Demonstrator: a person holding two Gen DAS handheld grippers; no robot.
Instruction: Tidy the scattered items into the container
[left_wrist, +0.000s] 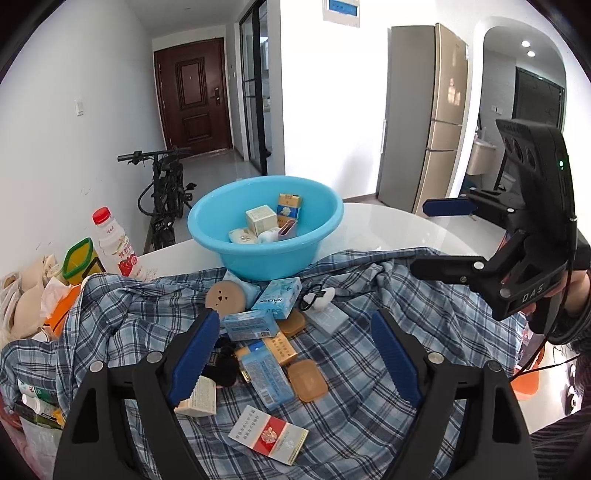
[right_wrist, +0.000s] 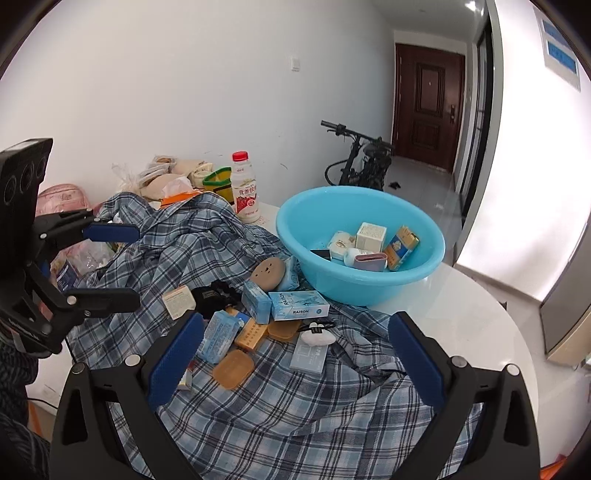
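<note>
A light blue basin (left_wrist: 207, 225) (right_wrist: 295, 218) stands on the table at the far edge of a blue plaid shirt (left_wrist: 369, 424). It holds a cream box, a yellow packet, a soap and a pink case. On the shirt in front of it lie a RAISON box (left_wrist: 277, 297) (right_wrist: 299, 304), light blue boxes, amber soap cases (left_wrist: 307, 374) (right_wrist: 233, 369), a tan round disc (left_wrist: 226, 298), a white clip (right_wrist: 316, 334) and a red-and-white pack (left_wrist: 267, 434). My left gripper (left_wrist: 295, 321) (right_wrist: 138, 266) hovers open above the pile. My right gripper (right_wrist: 295, 321) (left_wrist: 432, 236) hangs open beside it, with nothing between its fingers.
A red-capped milk bottle (left_wrist: 116, 247) (right_wrist: 245, 192) stands by the wall, next to bags and paper clutter (right_wrist: 166, 177). The white round table (right_wrist: 461, 317) shows bare to the right of the basin. A bicycle (left_wrist: 166, 192) leans in the hallway and a fridge (left_wrist: 424, 118) stands beyond.
</note>
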